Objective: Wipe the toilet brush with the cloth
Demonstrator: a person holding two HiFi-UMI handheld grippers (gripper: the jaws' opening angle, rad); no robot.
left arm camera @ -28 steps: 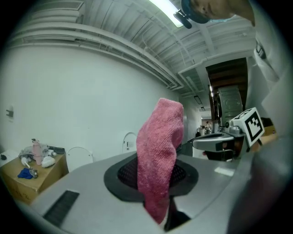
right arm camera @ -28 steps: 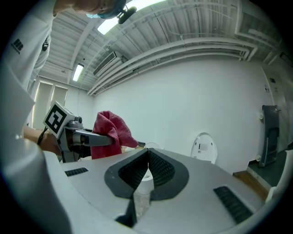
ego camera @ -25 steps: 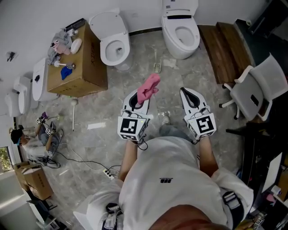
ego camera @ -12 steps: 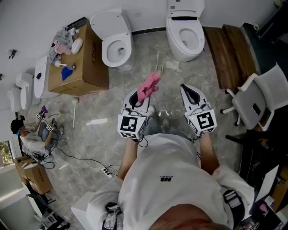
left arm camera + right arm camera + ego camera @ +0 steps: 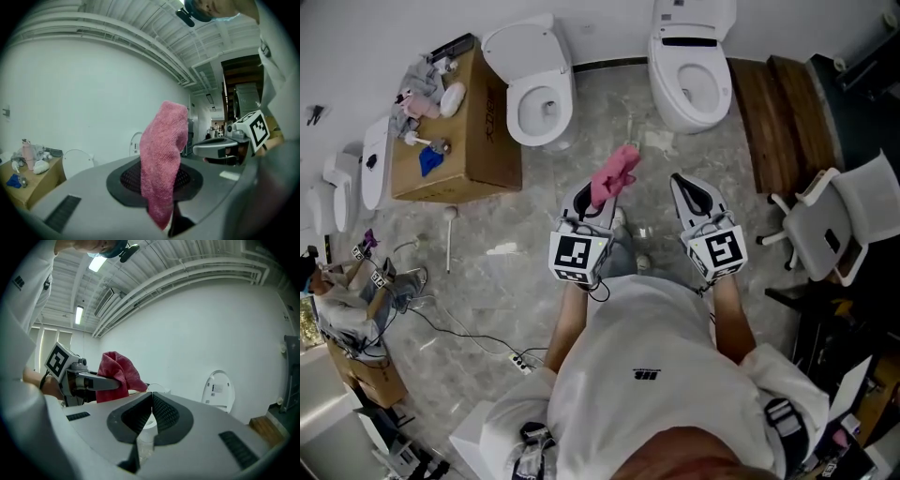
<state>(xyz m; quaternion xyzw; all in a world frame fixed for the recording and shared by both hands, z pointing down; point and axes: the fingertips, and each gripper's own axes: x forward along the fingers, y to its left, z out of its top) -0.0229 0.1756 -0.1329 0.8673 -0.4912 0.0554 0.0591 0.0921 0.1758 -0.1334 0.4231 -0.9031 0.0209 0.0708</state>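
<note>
Left claw [image 5: 602, 195] clamped on fuzzy pink cloth [image 5: 614, 176], right claw [image 5: 681, 185] closed empty; brown cardboard box [image 5: 487, 141] has clutter [image 5: 422, 89] on top.

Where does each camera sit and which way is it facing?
Head view: on the person's head, looking steeply down at the floor; shows the shirt, left gripper and right gripper.
Left gripper view: on the left gripper, along jaws shut on the pink cloth, facing a white wall.
Right gripper view: on the right gripper, along shut, empty jaws, facing a toilet.
Shared: each gripper view shows the other gripper; all three show the cloth.
</note>
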